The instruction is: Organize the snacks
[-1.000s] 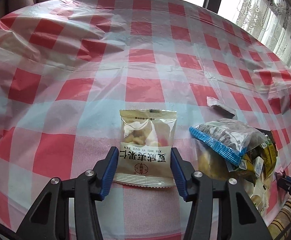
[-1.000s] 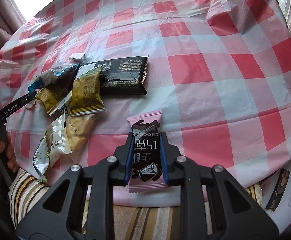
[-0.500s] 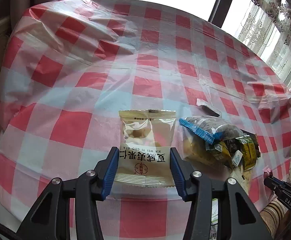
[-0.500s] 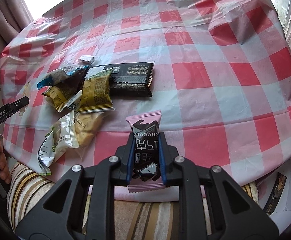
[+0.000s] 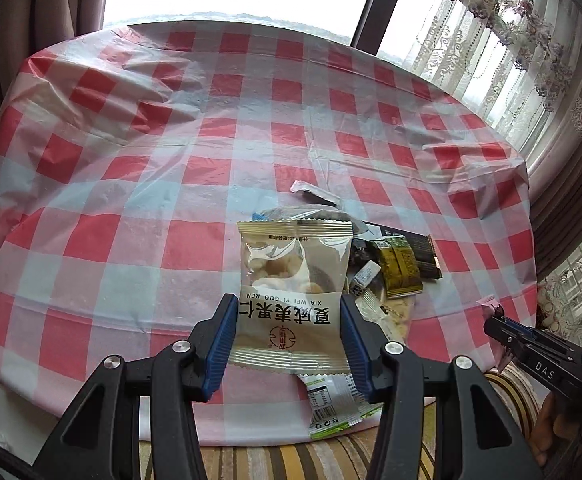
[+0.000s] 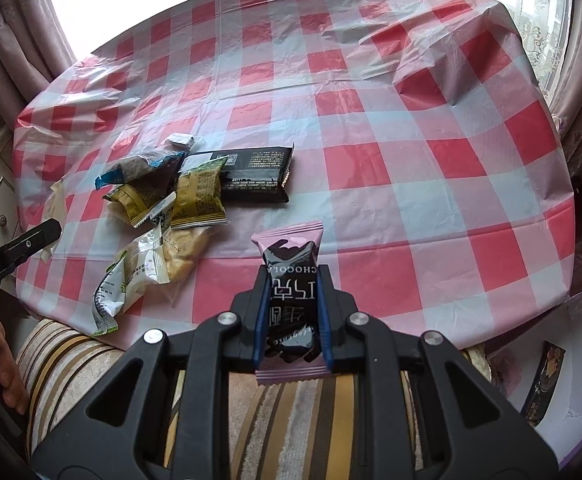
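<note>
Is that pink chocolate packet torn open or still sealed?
Sealed, as far as shows: the pink chocolate packet keeps both crimped ends intact, pinched in the right tool.

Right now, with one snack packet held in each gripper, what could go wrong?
1. The left gripper pinches the nut packet only at its lower edges; the thin wrapper might slip out.
2. The right gripper squeezes the pink chocolate packet tightly, so its contents could crack.
3. One packet in the snack pile overhangs the table edge; a bump may drop it.

"XIA WEI GUO REN" on the clear nut packet (image 5: pixel 289 300); "CHOCOLA" on the pink bar (image 6: pixel 291 276); "DAS" on the right tongs (image 5: pixel 495 316).
</note>
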{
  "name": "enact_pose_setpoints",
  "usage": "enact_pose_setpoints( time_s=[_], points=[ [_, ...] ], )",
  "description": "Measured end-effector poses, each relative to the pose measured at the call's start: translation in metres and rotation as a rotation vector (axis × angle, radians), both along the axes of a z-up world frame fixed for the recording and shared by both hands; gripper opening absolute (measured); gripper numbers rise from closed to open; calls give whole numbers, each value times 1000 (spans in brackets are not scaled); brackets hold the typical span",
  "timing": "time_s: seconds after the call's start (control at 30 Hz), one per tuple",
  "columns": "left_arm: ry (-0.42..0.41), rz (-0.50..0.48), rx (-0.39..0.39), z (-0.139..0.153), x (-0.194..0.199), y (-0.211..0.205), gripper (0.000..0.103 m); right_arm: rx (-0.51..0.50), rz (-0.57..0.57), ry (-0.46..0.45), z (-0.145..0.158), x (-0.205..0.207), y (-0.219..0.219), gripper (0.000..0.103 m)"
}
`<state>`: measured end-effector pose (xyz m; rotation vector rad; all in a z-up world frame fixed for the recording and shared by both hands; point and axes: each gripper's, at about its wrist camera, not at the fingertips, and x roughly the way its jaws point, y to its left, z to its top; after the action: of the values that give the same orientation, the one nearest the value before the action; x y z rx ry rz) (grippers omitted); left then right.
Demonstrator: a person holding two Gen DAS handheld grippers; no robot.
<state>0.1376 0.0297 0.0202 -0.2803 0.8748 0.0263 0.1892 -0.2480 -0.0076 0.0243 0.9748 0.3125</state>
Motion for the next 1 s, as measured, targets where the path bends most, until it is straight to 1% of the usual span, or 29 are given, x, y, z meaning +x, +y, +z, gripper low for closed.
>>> enact_pose_setpoints(
  time_s=[0.1, 0.2, 0.5, 0.8, 1.0],
  points=[
    [-3, -47, -9, 3, -1, -21, 51, 12, -14, -6, 4, -6, -11, 25],
    [-8, -91, 1, 7, -2, -42, 51, 27, -33, -10, 7, -10, -23, 25],
    [-13, -189, 10, 16, -2, -90, 51, 57, -85, -19, 14, -22, -61, 25],
    [-5, -297, 8, 21, 4, -141, 51, 64, -161, -8, 13, -30, -111, 25],
    [0, -372, 17, 22, 8, -177, 51, 50, -229, -10, 9, -35, -148, 25]
  ],
)
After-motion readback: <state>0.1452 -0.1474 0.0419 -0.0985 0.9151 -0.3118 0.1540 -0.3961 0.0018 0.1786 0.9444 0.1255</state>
